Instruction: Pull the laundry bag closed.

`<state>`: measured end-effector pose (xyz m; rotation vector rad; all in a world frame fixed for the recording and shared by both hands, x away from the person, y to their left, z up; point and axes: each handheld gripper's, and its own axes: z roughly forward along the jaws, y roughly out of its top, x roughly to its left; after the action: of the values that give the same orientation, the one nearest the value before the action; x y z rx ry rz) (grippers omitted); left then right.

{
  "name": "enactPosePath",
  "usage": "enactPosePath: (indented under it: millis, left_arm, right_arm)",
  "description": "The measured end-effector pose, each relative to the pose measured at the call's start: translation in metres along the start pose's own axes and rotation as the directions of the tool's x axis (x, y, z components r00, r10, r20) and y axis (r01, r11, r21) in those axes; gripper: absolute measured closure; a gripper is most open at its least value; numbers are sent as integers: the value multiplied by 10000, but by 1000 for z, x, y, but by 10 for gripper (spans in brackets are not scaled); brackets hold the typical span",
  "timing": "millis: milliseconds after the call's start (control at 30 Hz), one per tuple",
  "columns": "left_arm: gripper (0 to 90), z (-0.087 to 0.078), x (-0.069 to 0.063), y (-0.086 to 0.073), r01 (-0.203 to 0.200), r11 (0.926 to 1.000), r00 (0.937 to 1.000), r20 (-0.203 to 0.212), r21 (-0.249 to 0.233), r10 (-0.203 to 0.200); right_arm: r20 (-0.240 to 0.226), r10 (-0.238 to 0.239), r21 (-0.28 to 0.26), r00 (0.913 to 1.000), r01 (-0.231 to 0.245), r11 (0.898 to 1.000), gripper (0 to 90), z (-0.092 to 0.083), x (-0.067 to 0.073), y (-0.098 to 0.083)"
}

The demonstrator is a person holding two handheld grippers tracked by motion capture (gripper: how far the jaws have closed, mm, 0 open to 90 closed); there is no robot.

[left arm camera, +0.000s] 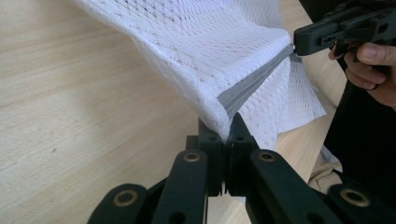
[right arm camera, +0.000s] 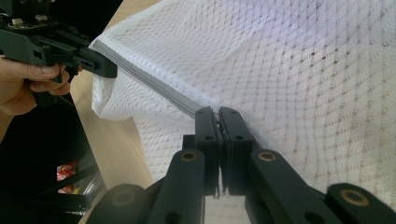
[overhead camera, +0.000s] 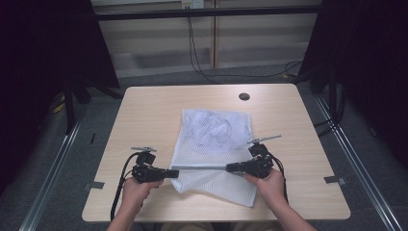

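A white mesh laundry bag [overhead camera: 211, 144] lies on the middle of the wooden table [overhead camera: 144, 115], with a grey zipper strip [overhead camera: 202, 167] running across its near part. My left gripper [overhead camera: 176, 173] is shut on the left end of that strip [left arm camera: 247, 88], pinching the bag's corner [left arm camera: 224, 122]. My right gripper [overhead camera: 228, 168] is shut on the zipper farther right [right arm camera: 177, 100], and the strip is pulled taut between the two. The mesh [right arm camera: 299, 74] is raised off the table near both jaws. A bunched white item [overhead camera: 214, 126] shows inside the bag's far part.
A small dark round hole [overhead camera: 244, 96] sits near the table's far edge. Cables [overhead camera: 197, 53] hang down the wall behind. Metal rails [overhead camera: 57, 159] run along the floor on both sides. Bare wood [left arm camera: 70, 102] lies left of the bag.
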<state>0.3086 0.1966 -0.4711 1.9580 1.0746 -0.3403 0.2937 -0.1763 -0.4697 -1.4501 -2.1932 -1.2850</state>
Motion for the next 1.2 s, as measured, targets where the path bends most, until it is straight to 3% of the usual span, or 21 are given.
enactPosePath:
  millis: [800, 1200]
  left_arm:
    - [884, 5, 0, 3, 56, 10000, 9998, 204, 52, -57]
    - [884, 2, 1, 3, 5, 10000, 10000, 67, 36, -5]
  right_arm:
    - [60, 31, -127, 10000, -31, 9999, 870, -11, -3, -4]
    - [186, 140, -198, 9997, -136, 9997, 870, -17, -8, -7]
